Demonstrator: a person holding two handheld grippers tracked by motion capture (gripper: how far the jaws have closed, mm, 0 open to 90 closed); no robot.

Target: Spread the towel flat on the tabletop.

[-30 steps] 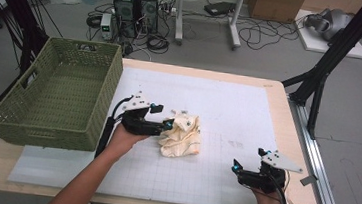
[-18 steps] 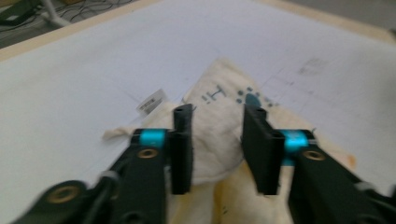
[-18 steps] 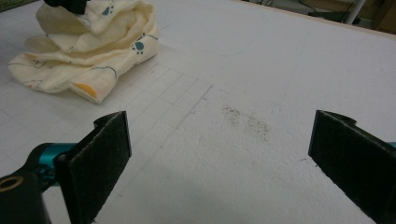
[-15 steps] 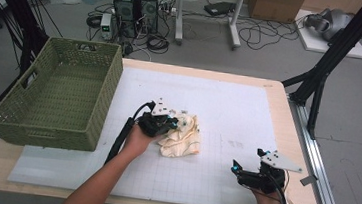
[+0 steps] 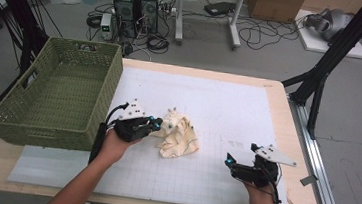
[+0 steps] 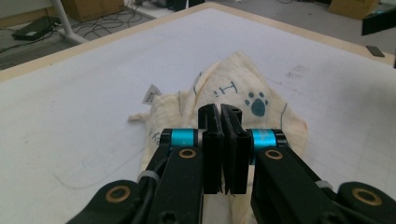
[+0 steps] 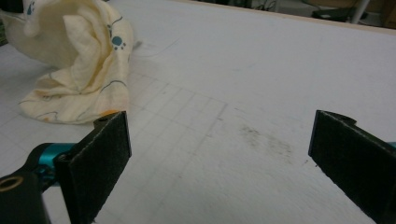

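- The left claw (image 5: 155, 124) lies low over the surface (image 5: 248, 113), at the left edge of the cloth (image 5: 178, 139), held by the left hand (image 5: 112, 145).
- In the left claw view its jaws are clenched, pads pressed flat together; whether any fold of cloth (image 6: 243, 93) is pinched between them I cannot tell.
- The cloth is a crumpled cream heap with blue paw prints and thin blue lines, near the middle of the white gridded mat (image 5: 229, 106), just right of the basket (image 5: 54, 95).
- A small white tag (image 6: 150, 94) sticks out at the cloth's far left edge in the left claw view.
- The basket is green and woven and stands at the surface's left edge, with part of it past the edge.
- The right claw (image 5: 228, 160) rests near the front right of the mat, well apart from the cloth, pointing toward it.
- Its jaws are released, spread wide with bare mat (image 7: 243, 93) between the pads; the cloth (image 7: 79, 60) lies beyond the one pad (image 7: 100, 158).
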